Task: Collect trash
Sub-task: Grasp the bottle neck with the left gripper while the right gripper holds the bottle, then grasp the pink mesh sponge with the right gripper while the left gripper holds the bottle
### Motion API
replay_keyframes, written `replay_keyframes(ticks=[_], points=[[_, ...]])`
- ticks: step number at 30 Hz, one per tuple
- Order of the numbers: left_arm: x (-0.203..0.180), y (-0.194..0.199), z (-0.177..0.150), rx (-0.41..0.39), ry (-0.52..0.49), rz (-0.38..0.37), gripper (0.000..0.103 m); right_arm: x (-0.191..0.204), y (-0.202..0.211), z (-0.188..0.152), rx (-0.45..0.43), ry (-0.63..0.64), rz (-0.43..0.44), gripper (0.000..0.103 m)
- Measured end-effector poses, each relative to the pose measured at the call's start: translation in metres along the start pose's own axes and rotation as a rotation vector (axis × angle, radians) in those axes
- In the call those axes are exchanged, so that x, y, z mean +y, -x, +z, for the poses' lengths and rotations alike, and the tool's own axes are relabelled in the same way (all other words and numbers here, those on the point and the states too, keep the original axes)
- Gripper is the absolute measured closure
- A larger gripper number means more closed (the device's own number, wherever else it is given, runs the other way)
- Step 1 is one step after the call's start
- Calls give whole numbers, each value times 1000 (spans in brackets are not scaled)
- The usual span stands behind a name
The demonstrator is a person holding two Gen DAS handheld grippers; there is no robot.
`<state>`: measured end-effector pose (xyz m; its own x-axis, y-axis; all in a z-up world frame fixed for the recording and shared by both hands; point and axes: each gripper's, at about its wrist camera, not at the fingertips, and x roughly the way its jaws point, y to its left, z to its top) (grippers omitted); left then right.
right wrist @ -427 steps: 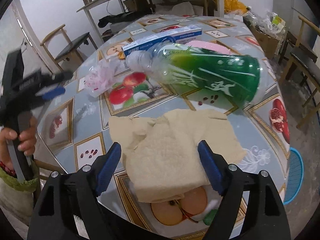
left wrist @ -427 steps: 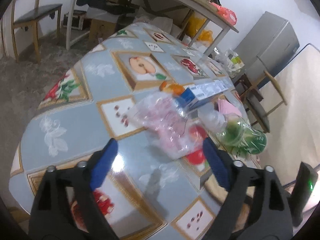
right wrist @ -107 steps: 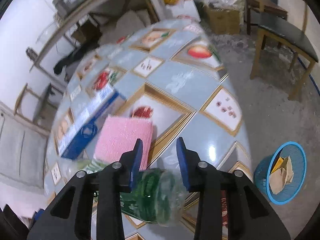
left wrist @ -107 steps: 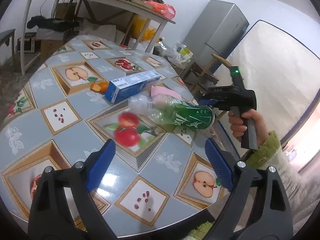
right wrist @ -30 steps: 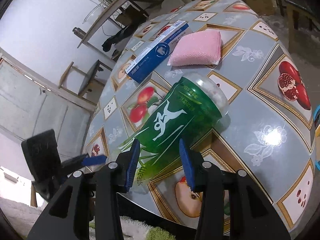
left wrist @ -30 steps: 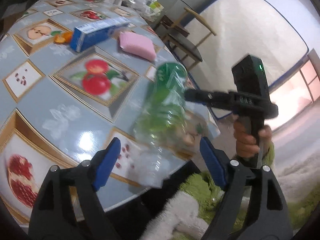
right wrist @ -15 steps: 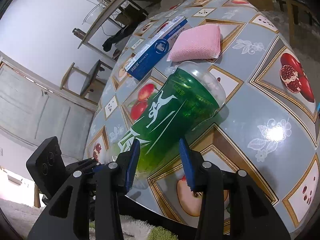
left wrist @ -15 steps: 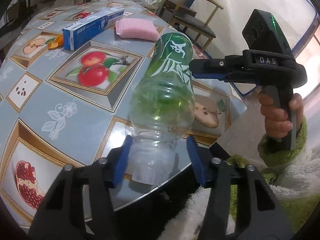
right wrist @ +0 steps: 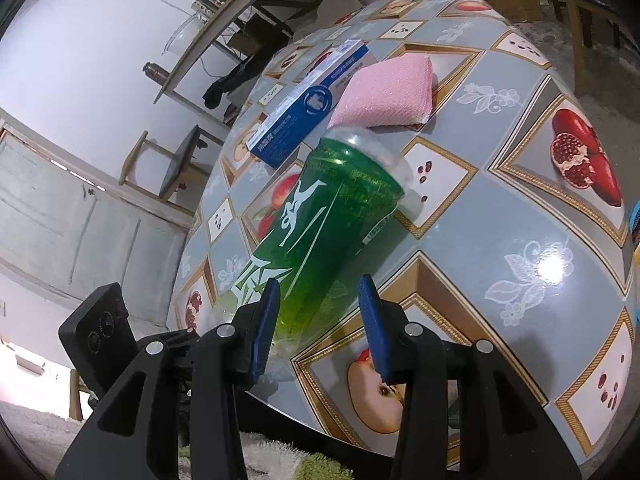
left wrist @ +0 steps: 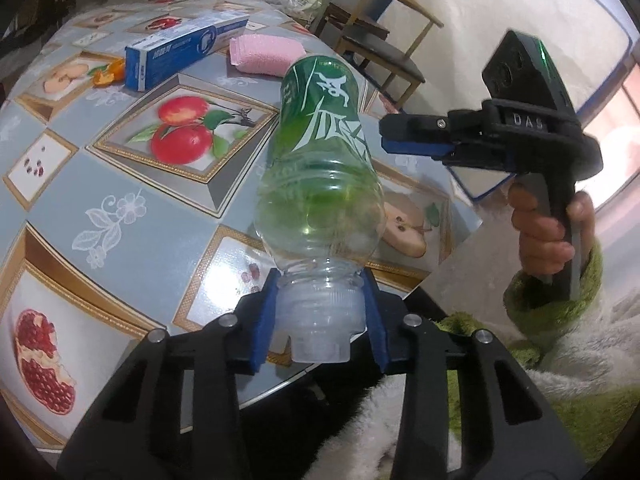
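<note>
A clear plastic bottle with a green label [left wrist: 320, 152] hangs tilted above the table's near edge, mouth end toward the left wrist camera. My left gripper [left wrist: 320, 320] has its blue pads against the bottle's neck, one on each side, and its jaws are closing on it. My right gripper [right wrist: 316, 312] is shut on the green body of the bottle [right wrist: 320, 232], near the lower part of the label. In the left wrist view the right gripper's fingers [left wrist: 416, 136] reach the bottle from the right, held by a hand [left wrist: 544, 232] in a green sleeve.
On the fruit-patterned table [left wrist: 120, 184] lie a blue box [left wrist: 184, 46], a pink sponge [left wrist: 266, 56] and orange peel [left wrist: 106, 76]. A wooden chair [left wrist: 380, 48] stands beyond the table. A blue basket [right wrist: 634, 220] shows at the right edge, on the floor.
The left gripper came in around the bottle's neck and its jaws narrowed from wide apart until the pads touch it. The right gripper kept its hold and stayed put.
</note>
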<state>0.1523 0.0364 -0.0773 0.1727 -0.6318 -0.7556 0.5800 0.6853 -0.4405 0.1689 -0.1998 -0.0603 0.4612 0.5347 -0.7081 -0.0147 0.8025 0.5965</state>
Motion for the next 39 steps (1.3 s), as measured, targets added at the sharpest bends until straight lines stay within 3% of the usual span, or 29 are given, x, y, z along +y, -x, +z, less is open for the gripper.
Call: replay_keyframes(ticks=[6, 12, 19, 25, 28, 32, 39], points=[[15, 0, -5, -13, 101, -97, 66, -13, 14, 8, -46, -36, -9, 63], [20, 6, -10, -42, 142, -114, 66, -22, 23, 39, -88, -34, -33, 63], [25, 20, -18, -89, 179, -99, 66, -20, -2, 120, -113, 99, -145, 56], [31, 34, -30, -124, 236, -73, 66, -39, -66, 208, -75, 70, -259, 56], [30, 39, -35, -138, 252, -52, 66, -49, -95, 225, -24, 40, -310, 57], [32, 48, -41, -151, 265, -38, 66, -51, -104, 213, 30, 41, -307, 57], [37, 50, -37, -143, 266, -36, 66, -42, -71, 151, 134, 70, -166, 57]])
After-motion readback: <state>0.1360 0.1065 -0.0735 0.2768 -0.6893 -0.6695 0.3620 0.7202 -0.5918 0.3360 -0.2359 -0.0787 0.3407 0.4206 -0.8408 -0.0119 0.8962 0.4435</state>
